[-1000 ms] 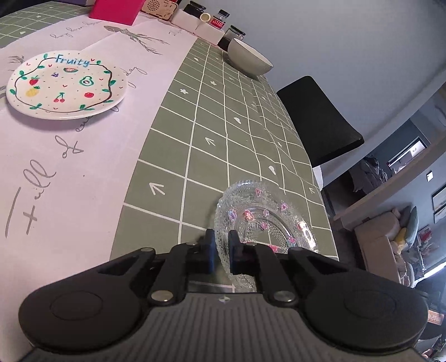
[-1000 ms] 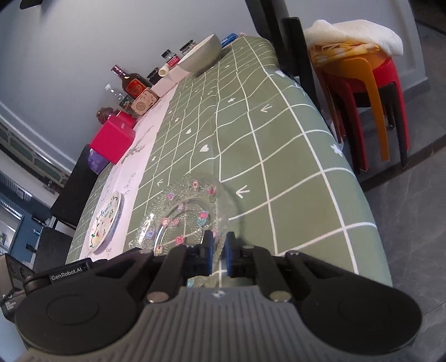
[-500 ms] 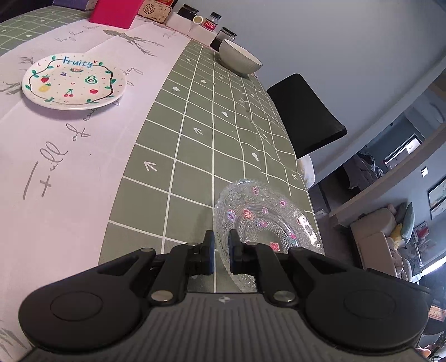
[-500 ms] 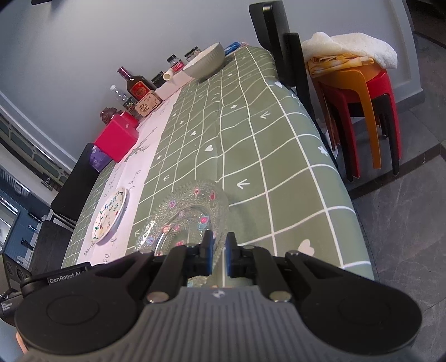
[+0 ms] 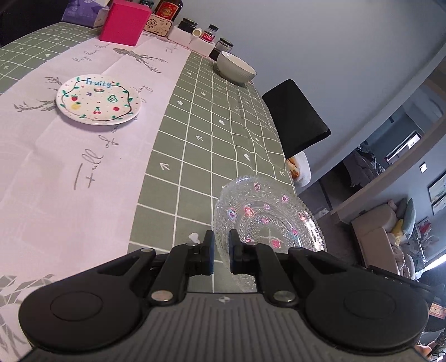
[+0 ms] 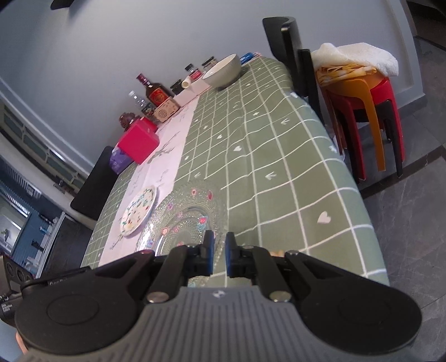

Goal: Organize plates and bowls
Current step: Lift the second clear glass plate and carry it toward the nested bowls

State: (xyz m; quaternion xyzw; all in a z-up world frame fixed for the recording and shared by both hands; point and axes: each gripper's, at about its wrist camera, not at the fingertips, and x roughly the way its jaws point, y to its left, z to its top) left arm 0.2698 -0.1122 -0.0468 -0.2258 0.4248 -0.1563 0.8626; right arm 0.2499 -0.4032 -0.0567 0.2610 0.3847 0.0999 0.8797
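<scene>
A clear cut-glass plate with pink flower marks hangs above the table's near right edge. My left gripper is shut on its left rim. In the right wrist view the same glass plate has its right rim pinched by my right gripper. A white "Fruity" plate lies on the pale runner at the left, and the Fruity plate shows just beyond the glass one. A grey-green bowl stands at the far end; the bowl sits near the jars.
A pink box, a bottle, a small radio and several jars line the far end. A black chair stands at the right side. Stacked red and orange stools with a cloth on top stand beside the table.
Both grippers have risen and pulled back with the glass plate between them. The Fruity plate and the bowl now look smaller and farther off; more of the table shows.
</scene>
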